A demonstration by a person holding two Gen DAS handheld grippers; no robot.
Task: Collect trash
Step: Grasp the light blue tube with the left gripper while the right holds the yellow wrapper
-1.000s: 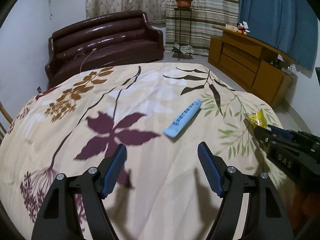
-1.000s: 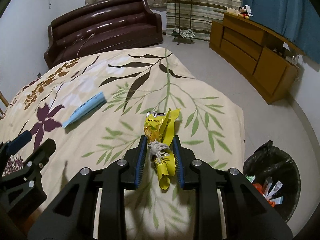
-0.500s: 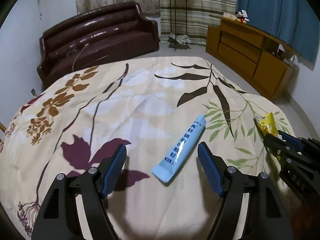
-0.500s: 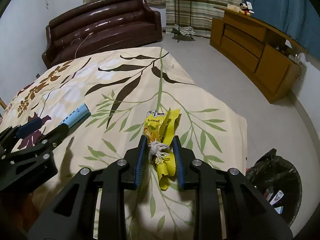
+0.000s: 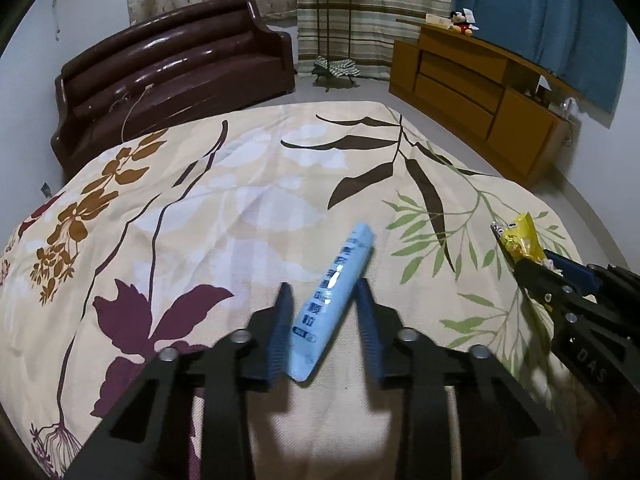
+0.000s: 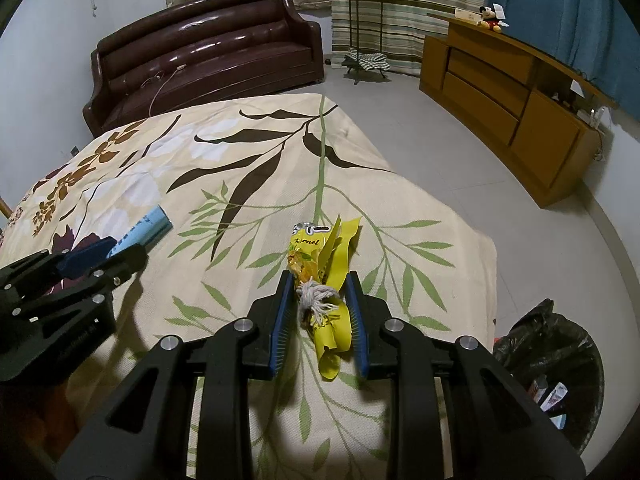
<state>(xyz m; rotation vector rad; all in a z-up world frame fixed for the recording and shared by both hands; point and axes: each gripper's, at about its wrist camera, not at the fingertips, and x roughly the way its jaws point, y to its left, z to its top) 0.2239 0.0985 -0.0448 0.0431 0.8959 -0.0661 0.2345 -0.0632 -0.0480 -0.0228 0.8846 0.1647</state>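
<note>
Left gripper (image 5: 323, 312) has its blue pads on either side of a light blue tube (image 5: 332, 300) and its jaws are closing; the right pad touches the tube's side, the left pad looks just beside it. That tube lies slantwise on the floral bedspread (image 5: 240, 200), toward its near edge. Right gripper (image 6: 318, 312) is clamped on a crumpled yellow snack wrapper (image 6: 320, 256) with a knot of white string (image 6: 316, 300) bunched against it, held above the bedspread's right edge. Down on the floor past that edge stands a bin lined with a black bag (image 6: 556, 364), packets showing inside it.
</note>
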